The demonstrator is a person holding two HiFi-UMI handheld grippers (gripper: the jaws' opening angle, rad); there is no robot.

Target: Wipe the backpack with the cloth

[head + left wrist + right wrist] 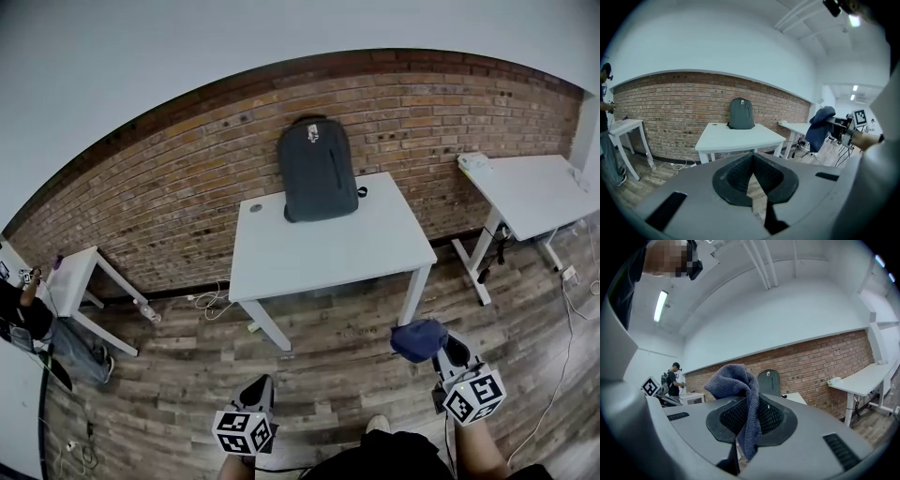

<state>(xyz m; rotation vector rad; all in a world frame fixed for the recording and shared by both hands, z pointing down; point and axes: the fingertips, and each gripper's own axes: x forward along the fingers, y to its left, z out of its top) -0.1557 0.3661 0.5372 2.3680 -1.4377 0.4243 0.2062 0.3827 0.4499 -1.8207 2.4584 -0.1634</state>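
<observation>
From my remote seat I look steeply down on a long brick wall (187, 178) and a plank floor (328, 375). The white worktop (319, 248) stands against that wall in the middle. A second white table (534, 192) sits off to the right and a small one (75, 272) off to the left, where a person (28, 323) stands at the frame's edge. The backpack (317, 169), dark grey, stands upright at the worktop's back edge and leans on the bricks, with its top reaching above the worktop line. In the left gripper view it (741, 114) sits dead ahead across open floor. Both claws are low over the floor, well short of the worktop and well apart from the backpack. The left claw (753, 176) is clenched with its tips meeting, and I see only floor through the gap behind them. The right claw (747, 416) is clamped on the cloth (736, 390), a blue-grey towel that bunches up above the jaws and trails a tail down between them. From the head view the cloth (418, 339) shows as a dark blue lump at the claw's front. White cables (211, 302) lie on the floor by the worktop's left leg. A small round thing (255, 208) rests near the worktop's back left corner, too small for me to identify.
</observation>
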